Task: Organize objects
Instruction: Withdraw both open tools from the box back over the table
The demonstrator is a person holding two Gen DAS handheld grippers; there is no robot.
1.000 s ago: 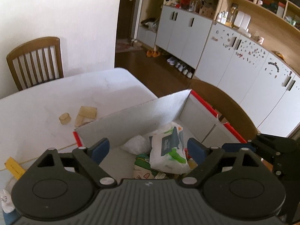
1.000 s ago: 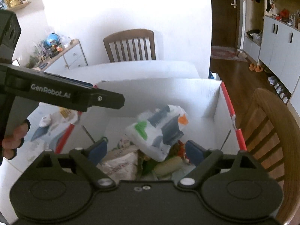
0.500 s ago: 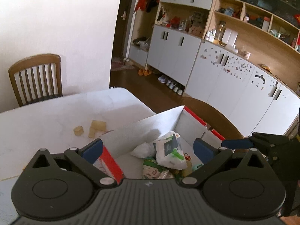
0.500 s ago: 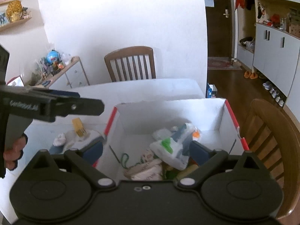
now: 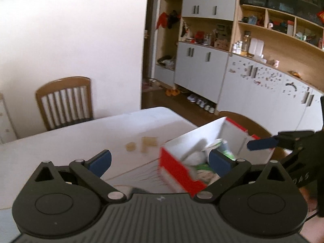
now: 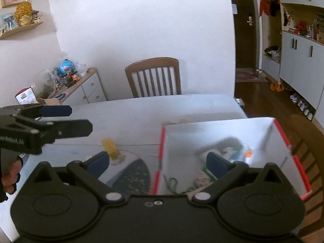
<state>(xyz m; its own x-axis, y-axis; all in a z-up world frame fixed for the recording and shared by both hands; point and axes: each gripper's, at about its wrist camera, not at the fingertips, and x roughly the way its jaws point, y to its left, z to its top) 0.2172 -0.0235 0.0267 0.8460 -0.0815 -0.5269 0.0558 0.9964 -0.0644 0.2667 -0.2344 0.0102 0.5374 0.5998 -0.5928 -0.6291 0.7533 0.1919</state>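
The white, red-edged box (image 6: 226, 135) sat at the lower right of the right wrist view, holding blurred packets (image 6: 228, 151). The right gripper (image 6: 158, 160) was opening, empty, straddling its left wall; the left gripper (image 5: 160, 160) was spread, empty.

Box (image 6: 222, 133) top open; bare table (image 6: 141, 109) behind; chair (image 6: 307, 141) crowds right side

The left gripper (image 5: 160, 162) is spread wide and empty; the right gripper (image 6: 158, 161) is opening, nothing between its fingers.
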